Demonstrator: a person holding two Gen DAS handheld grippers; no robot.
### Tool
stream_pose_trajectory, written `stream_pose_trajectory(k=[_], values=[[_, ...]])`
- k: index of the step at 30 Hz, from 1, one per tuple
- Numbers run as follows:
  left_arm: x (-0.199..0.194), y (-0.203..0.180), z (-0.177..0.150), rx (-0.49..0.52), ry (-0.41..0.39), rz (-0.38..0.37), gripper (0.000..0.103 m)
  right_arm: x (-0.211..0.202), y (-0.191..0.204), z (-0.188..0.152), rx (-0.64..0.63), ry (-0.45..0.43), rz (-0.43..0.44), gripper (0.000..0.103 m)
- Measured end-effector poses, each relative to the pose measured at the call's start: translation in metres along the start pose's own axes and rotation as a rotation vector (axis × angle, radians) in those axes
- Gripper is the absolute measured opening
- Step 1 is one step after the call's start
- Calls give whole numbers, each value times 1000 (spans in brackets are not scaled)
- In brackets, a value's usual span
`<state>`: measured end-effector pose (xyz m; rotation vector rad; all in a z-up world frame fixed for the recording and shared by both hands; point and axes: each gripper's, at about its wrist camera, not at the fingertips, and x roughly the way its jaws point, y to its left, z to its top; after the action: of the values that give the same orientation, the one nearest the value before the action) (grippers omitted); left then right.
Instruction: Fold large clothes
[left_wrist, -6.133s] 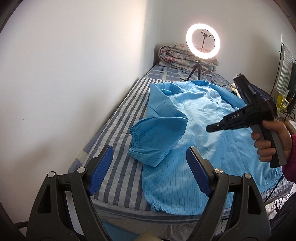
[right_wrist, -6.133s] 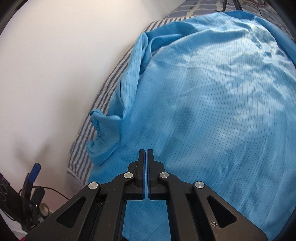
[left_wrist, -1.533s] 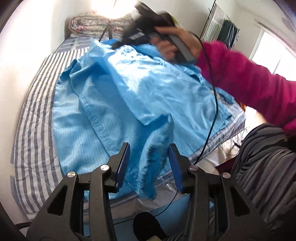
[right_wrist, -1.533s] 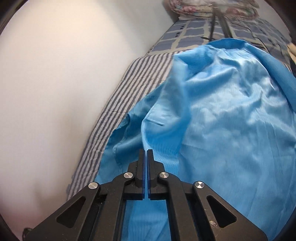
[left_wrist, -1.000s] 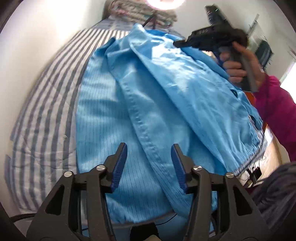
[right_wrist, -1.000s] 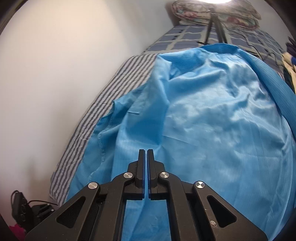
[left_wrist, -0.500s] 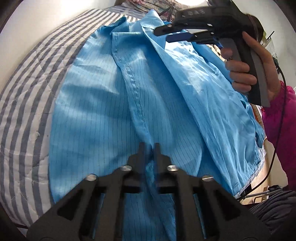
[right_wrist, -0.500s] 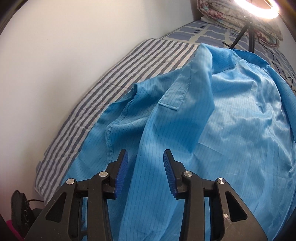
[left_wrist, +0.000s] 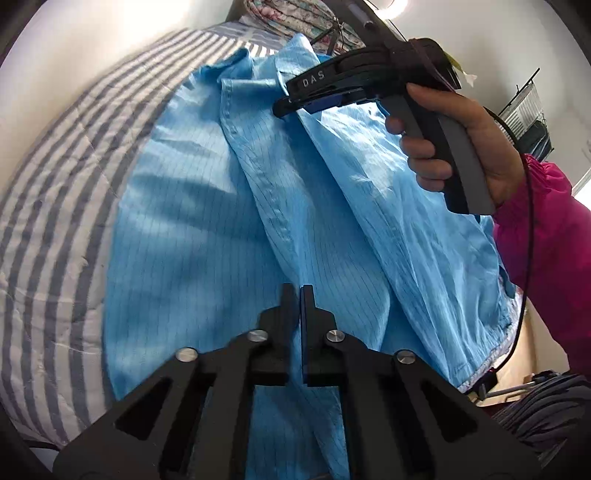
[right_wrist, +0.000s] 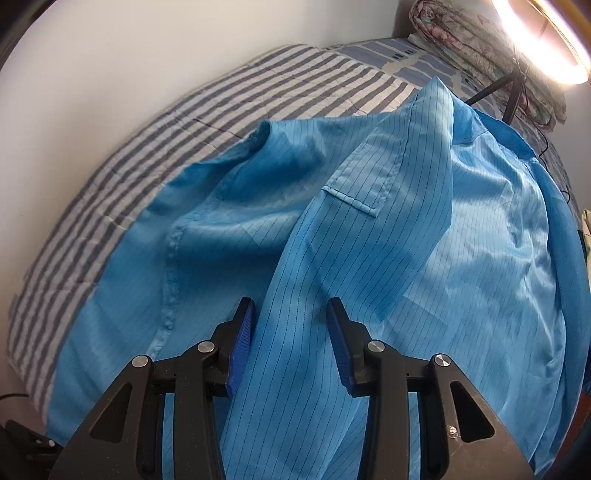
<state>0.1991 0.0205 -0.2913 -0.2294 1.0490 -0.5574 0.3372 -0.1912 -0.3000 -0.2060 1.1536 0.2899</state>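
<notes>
A large light-blue pinstriped coat (left_wrist: 177, 240) (right_wrist: 487, 240) lies spread on a striped bed (left_wrist: 44, 221) (right_wrist: 266, 81). My left gripper (left_wrist: 297, 291) is shut on the coat where its stitched front edge runs down near the hem. My right gripper (right_wrist: 290, 306) stands open low over the coat's upper part, near the collar. A turned-over front panel with a pocket flap (right_wrist: 354, 199) passes between its blue pads (right_wrist: 243, 332) without being pinched. In the left wrist view the right gripper (left_wrist: 284, 107) sits over the collar area, held by a hand (left_wrist: 450, 147).
A white wall (right_wrist: 129, 74) runs along the bed's left side. A lit ring light (right_wrist: 550, 55) on a tripod and a folded floral quilt (right_wrist: 461, 40) stand at the bed's head. A pink sleeve (left_wrist: 546, 251) and a black cable (left_wrist: 530, 229) are at right.
My left gripper has closed on the coat's front edge. My right gripper has opened and dropped toward the collar end, the front panel now lying between its fingers.
</notes>
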Motion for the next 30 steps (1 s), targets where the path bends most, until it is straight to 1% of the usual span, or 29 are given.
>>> stream_pose_trajectory(k=[1,2,3,4,5,6,8,11,13,16,19,22,25,28,30], values=[[2,1,0,-11,7,-3,1,0,-1,0,3,0,3,28],[4,1,0,-14,19,-10,10,0,-2,0,8,5,9,12],[7,-1,0,-12,25,-10,18,1,-4,-1,14,11,13,7],[10,-2,0,-12,24,7,35,0,-4,0,19,9,19,7],[11,-3,0,-12,15,10,36,-1,-6,0,21,5,22,4],[13,-6,0,-3,4,27,36,-2,-6,0,22,4,23,3],[18,-11,-1,39,6,86,0,-5,-9,-1,34,-5,41,1],[16,-11,0,27,-9,96,0,-14,-17,-1,66,-33,59,0],[5,-9,0,26,-38,114,0,-23,-24,-3,100,-57,81,0],[-14,-2,-5,37,-60,133,0,-41,-39,-13,159,-97,128,0],[-32,7,-12,50,-59,141,0,-54,-53,-29,204,-120,165,0],[-41,16,-18,53,-46,157,0,-62,-65,-55,272,-126,210,0],[-46,22,-25,51,-33,164,0,-59,-79,-80,340,-113,237,0],[-48,25,-27,58,-23,168,0,-45,-88,-107,392,-62,259,0],[-51,25,-30,67,-19,178,0,-35,-88,-120,397,-17,274,0]])
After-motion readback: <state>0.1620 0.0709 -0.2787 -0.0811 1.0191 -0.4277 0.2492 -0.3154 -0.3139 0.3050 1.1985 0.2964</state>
